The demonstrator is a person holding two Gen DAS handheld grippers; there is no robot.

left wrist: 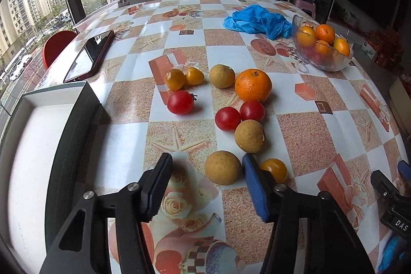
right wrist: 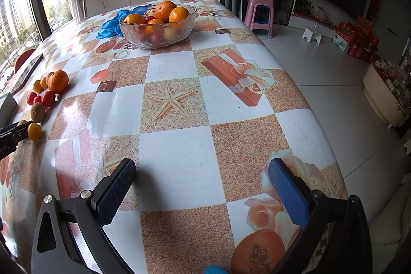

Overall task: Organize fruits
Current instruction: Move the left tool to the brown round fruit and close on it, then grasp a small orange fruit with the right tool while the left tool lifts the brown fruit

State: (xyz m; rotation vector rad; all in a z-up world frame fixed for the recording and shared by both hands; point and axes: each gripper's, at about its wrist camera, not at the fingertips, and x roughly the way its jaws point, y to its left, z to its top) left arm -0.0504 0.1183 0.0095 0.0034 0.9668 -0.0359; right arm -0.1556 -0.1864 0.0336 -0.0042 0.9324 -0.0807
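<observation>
Closing around the nearest brown fruit, with the jaws not yet pressing it.

Nearest, the left gripper [left wrist: 206, 163] has the brown round fruit [left wrist: 223, 167] between its jaws, a gap on one side, so no grip yet; the right gripper [right wrist: 203, 172] hovers wide open and empty over bare desk [right wrist: 177, 153]. Beyond lie red tomatoes [left wrist: 227, 118], yellow ones [left wrist: 175, 79] and an orange [left wrist: 253, 84], loose for sorting. Farthest, the glass bowl [right wrist: 156, 39] holds oranges, probably the destination.

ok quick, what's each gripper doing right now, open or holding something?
Left gripper: open around a longan, pads not pressing it.
Right gripper: open, empty, over the table.
</observation>
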